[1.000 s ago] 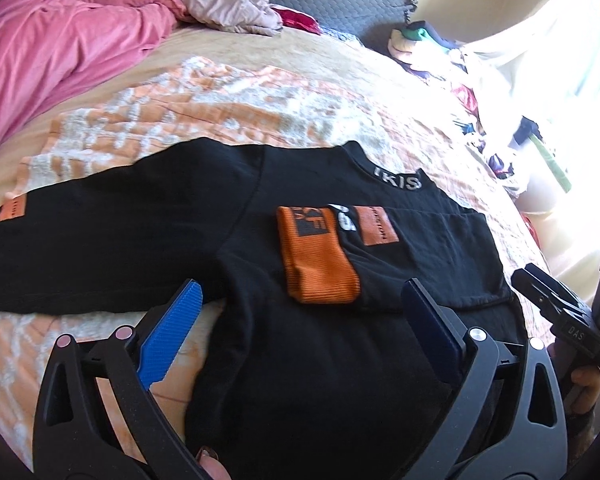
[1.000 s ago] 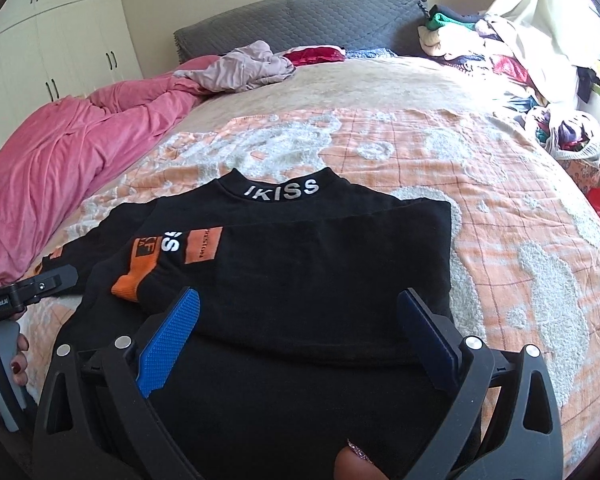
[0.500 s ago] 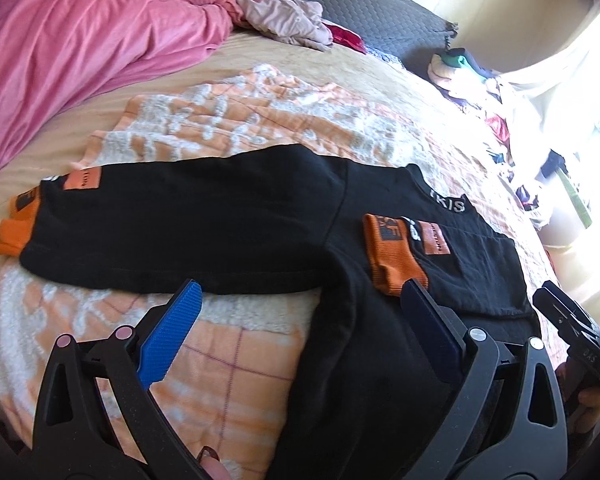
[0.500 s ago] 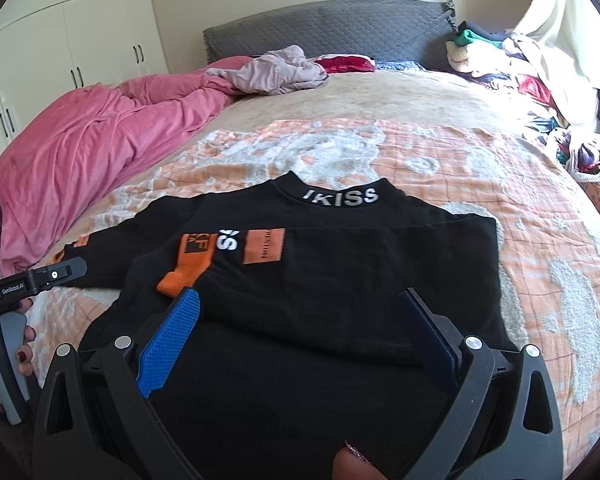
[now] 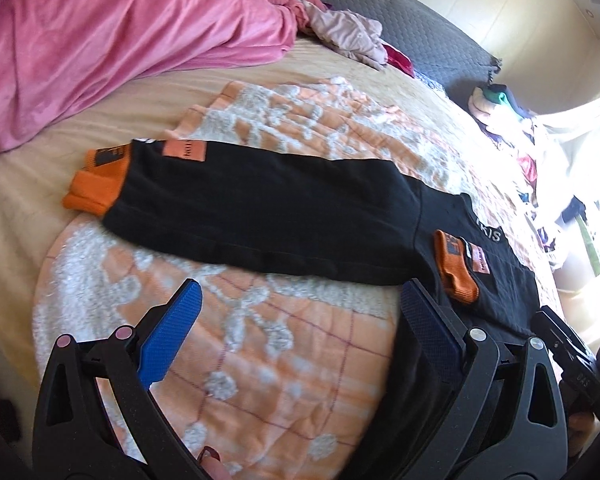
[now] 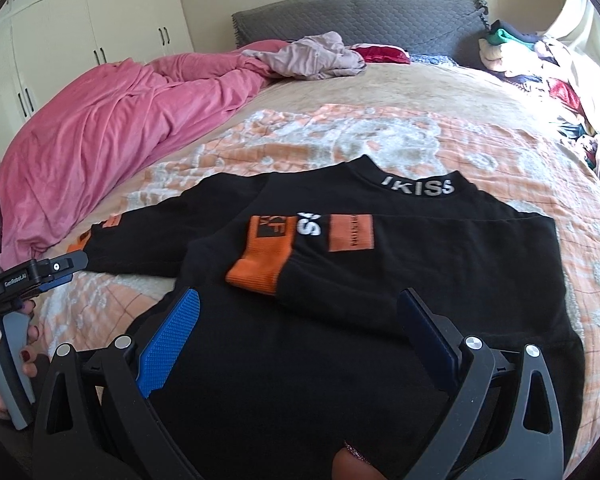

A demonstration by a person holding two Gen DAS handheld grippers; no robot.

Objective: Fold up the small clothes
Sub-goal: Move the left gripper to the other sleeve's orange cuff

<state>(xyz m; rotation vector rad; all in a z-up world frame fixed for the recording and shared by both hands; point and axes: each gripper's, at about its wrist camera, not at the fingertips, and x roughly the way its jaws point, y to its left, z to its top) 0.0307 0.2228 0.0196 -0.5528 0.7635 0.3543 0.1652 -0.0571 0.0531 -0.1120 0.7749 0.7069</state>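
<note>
While the black long-sleeved sweatshirt with orange cuffs (image 6: 380,280) lies flat on the orange-and-white patterned bed blanket (image 5: 280,360), one sleeve is folded across the chest and the other sleeve (image 5: 252,208) stretches out toward 10 o'clock in the left view. Left tool (image 5: 300,332) has fingers apart, empty, short of the sleeve. Right tool (image 6: 300,328) is likewise spread, empty, over the body. Probably next: pinch the orange cuff (image 5: 96,184) cleanly, one layer only, and carry it flat across the chest to match.

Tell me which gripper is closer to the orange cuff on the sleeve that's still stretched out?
Left. The left gripper hovers open just short of the outstretched black sleeve whose orange cuff lies ahead. The right gripper hovers open over the black sweatshirt body, farther away.
</note>
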